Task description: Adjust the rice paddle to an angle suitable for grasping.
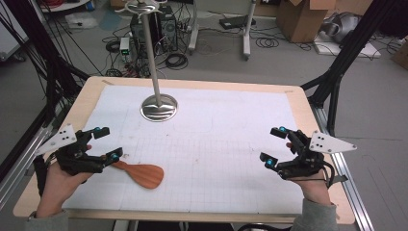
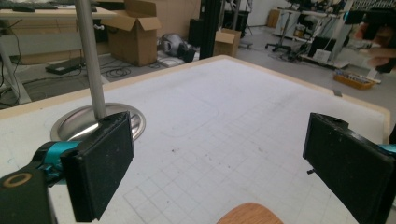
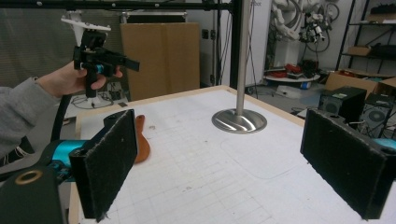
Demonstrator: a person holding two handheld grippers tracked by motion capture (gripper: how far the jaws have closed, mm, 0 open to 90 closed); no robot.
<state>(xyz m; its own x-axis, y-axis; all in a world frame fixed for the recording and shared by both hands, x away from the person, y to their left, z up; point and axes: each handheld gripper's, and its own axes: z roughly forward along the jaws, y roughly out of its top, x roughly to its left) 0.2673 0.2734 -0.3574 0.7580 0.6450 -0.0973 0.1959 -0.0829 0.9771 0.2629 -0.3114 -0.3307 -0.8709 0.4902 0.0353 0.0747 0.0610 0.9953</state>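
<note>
The flat reddish-brown wooden spatula [image 1: 141,174] lies on the white gridded bench [image 1: 216,159], its handle just beside the left gripper [image 1: 108,143], whose jaws stand wide apart around nothing. The right gripper [image 1: 274,146] hovers well apart, also gaping empty, and a polished steel stand [image 1: 158,107] rises behind.

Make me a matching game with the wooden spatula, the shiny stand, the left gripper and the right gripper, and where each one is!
Things:
1. wooden spatula
2. metal stand
3. left gripper
4. right gripper

Places or states:
A. upright at the far side of the white mat
B. lying flat at the near left of the mat
C. open, held over the mat's right side
D. open, held just above the spatula's handle

Pairs: 1-B, 2-A, 3-D, 4-C
</note>
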